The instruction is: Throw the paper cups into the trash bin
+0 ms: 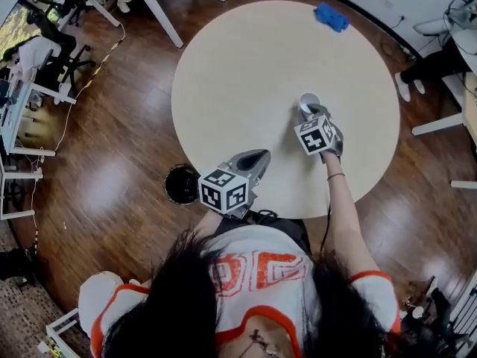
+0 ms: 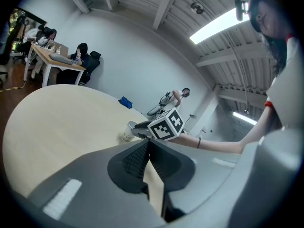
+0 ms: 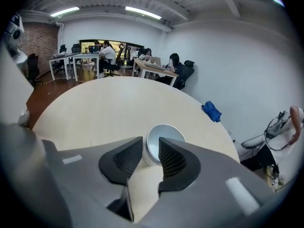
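Reaching for the paper cup [image 3: 164,136] on the round table [image 1: 246,66]
Holding the right gripper [image 3: 150,148] wide open, with the upright cup right at its jaw tips, seemingly not yet pressed; keeping the left gripper [image 2: 148,144] shut and empty. Next: closing on the cup wall, lifting, carrying to the trash bin [image 1: 181,184] on the floor, behind and left of that gripper.

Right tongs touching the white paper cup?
Cannot tell. In the right gripper view the white paper cup sits at the tips of the open right tongs, one pad overlapping it; no plain gap or contact.
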Tool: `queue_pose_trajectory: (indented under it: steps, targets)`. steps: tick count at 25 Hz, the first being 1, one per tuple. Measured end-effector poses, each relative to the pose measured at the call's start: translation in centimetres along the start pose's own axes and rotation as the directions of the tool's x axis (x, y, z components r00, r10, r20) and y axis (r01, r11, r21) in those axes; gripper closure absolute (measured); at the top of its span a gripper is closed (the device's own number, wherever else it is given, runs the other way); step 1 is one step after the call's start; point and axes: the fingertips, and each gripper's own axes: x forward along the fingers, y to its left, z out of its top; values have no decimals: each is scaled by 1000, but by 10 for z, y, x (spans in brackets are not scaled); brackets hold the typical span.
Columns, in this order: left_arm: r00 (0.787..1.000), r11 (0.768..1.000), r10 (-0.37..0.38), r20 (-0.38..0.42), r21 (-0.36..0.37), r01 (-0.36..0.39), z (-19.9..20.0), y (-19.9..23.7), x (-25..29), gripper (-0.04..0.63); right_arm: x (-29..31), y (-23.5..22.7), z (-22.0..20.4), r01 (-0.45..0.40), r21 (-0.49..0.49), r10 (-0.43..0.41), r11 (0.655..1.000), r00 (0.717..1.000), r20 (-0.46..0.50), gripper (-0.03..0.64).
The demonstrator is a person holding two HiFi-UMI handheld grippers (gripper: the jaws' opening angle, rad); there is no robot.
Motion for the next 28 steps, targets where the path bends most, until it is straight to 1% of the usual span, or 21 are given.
queue_pose_trajectory:
  steps: [3,6,7,9,12,17,22,28]
  targets:
    - [1000,1000,19,7,-9,-19,1,7,-3,595,7,3,-3,-4,-32,3,999,1000,-29,509]
    - [999,999,31,11,-15,-31,1,12,-6,595,12,2,-9,13,-65,-17,998,998,-63,514]
    - [999,999,33,12,-18,-33,0,13,-7,595,12,2,-11,16,-72,-22,997,997,-73,525]
    - [999,999,34,16,-21,-34,0,14,-9,595,10,3,-13,11,-58,-16,998,996,-84,579]
    - [999,999,32,20,-19,-31,0,16,-12,595,2,5,-14,3,3,-3,1000,997,-78,588]
    - [999,1000,20,29,-12,-20,1,16,-23,595,-33,19,-2,2,130,-5,992,1000,22,589]
    - [999,1000,-5,38,2,5,-1,13,-42,595,-79,51,12,-4,244,-22,970,994,105,589]
    - [998,999,-35,42,29,34,-8,13,-70,595,-130,110,22,-26,335,-41,942,980,193,589]
